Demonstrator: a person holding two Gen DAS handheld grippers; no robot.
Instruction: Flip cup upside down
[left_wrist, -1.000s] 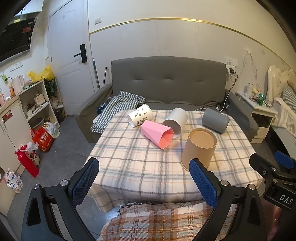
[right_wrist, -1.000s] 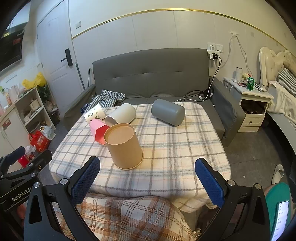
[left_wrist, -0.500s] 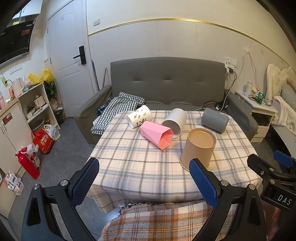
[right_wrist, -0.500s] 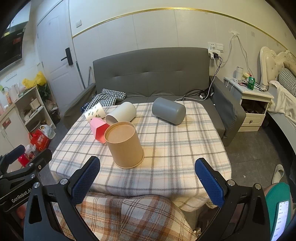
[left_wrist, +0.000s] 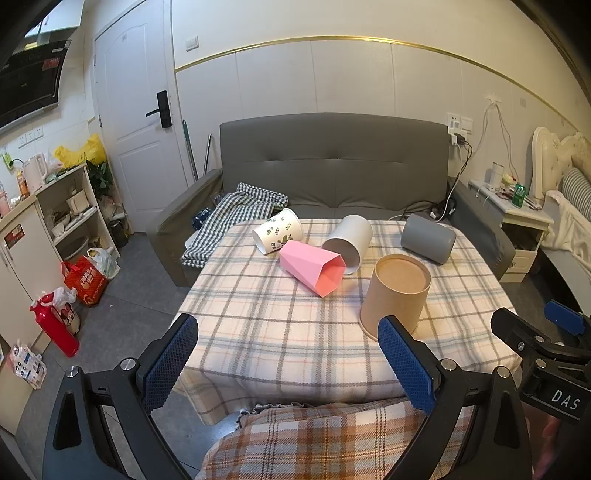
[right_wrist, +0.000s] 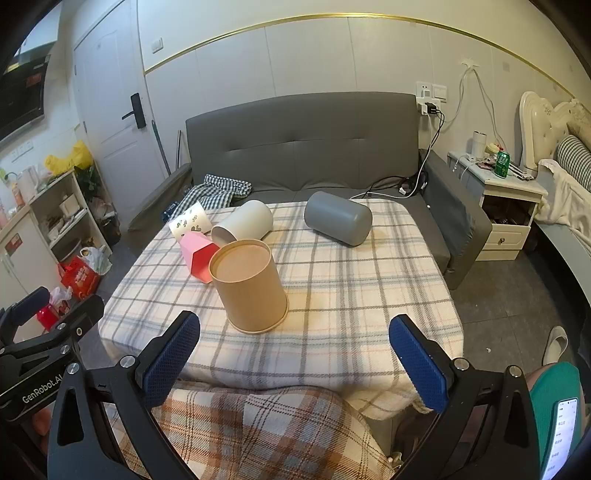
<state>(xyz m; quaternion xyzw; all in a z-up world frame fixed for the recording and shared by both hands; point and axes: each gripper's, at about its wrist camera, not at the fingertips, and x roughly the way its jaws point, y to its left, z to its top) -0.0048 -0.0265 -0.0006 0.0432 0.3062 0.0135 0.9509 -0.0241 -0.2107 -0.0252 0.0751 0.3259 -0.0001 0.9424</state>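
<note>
A brown paper cup (left_wrist: 397, 291) (right_wrist: 249, 284) stands upside down on the plaid tablecloth (left_wrist: 280, 325) (right_wrist: 354, 295). Behind it lie on their sides a pink faceted cup (left_wrist: 312, 266) (right_wrist: 197, 254), a white cup (left_wrist: 349, 238) (right_wrist: 245, 223), a leaf-printed cup (left_wrist: 279, 230) (right_wrist: 190, 219) and a grey cup (left_wrist: 428, 238) (right_wrist: 338, 218). My left gripper (left_wrist: 286, 362) is open and empty at the table's near edge. My right gripper (right_wrist: 295, 362) is open and empty, also at the near edge.
A grey sofa (left_wrist: 332, 170) stands behind the table with a checked cloth (left_wrist: 236, 214) on it. A nightstand (right_wrist: 506, 206) is at the right, shelves (left_wrist: 70, 210) and a red extinguisher (left_wrist: 55, 328) at the left. A plaid-covered lap (right_wrist: 258, 435) lies under both grippers.
Both grippers have drifted slightly; the view has shifted a little. The cups have not moved and both grippers stay open.
</note>
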